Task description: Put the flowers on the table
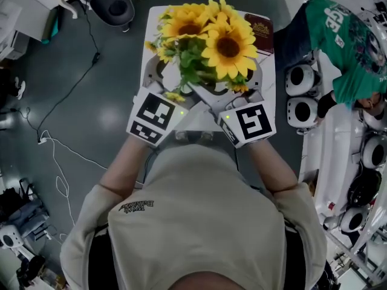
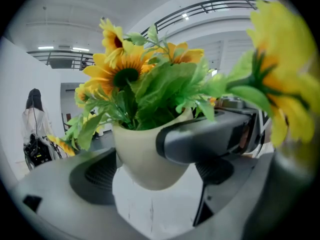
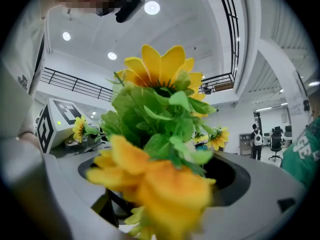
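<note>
1. Carrying step, as I judge it; the bunch of yellow artificial sunflowers [image 1: 211, 41] in its rounded cream pot [image 2: 150, 159] hangs over the small white table [image 1: 150, 35], apparently not yet set down.
2. Next move calls for a level descent onto bare tabletop, then easing both grips off.
3. Left gripper [image 1: 176, 88] has its jaws held apart by the pot, pinching it.
4. Right gripper [image 1: 213, 95] has its jaws spread wide round the foliage; a blossom covers any contact with the pot.
</note>
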`<control>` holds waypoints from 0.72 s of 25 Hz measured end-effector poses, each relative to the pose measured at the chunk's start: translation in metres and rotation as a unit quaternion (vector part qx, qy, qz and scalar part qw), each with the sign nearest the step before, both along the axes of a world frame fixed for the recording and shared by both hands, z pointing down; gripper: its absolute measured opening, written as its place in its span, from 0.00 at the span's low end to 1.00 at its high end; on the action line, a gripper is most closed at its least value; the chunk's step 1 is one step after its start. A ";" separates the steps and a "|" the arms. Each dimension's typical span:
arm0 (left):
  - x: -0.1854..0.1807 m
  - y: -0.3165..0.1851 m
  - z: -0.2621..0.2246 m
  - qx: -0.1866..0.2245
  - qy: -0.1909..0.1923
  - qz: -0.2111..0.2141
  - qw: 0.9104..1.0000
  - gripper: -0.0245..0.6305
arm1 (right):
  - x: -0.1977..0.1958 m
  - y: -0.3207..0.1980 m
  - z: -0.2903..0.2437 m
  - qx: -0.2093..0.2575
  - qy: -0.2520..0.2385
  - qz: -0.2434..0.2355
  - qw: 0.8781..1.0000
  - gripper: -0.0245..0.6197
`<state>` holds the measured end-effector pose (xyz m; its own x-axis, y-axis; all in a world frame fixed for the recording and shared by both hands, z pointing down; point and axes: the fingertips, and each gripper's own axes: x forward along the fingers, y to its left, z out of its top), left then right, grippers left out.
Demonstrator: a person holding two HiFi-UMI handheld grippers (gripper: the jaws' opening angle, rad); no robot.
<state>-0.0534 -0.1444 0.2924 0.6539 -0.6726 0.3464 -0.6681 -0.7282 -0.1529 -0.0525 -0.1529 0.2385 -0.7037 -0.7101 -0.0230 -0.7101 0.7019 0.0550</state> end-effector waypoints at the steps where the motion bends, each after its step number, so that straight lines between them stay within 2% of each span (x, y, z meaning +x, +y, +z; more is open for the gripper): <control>1: 0.002 -0.001 0.001 -0.002 0.001 -0.001 1.000 0.75 | 0.002 -0.002 0.002 -0.002 -0.001 -0.001 1.000 0.86; 10: 0.009 -0.010 0.014 -0.006 0.006 0.003 1.000 0.75 | 0.010 -0.011 0.014 -0.007 -0.008 0.004 1.000 0.86; 18: 0.013 -0.051 0.023 0.000 0.000 0.018 1.000 0.76 | 0.014 -0.051 0.023 -0.006 -0.013 0.024 1.000 0.86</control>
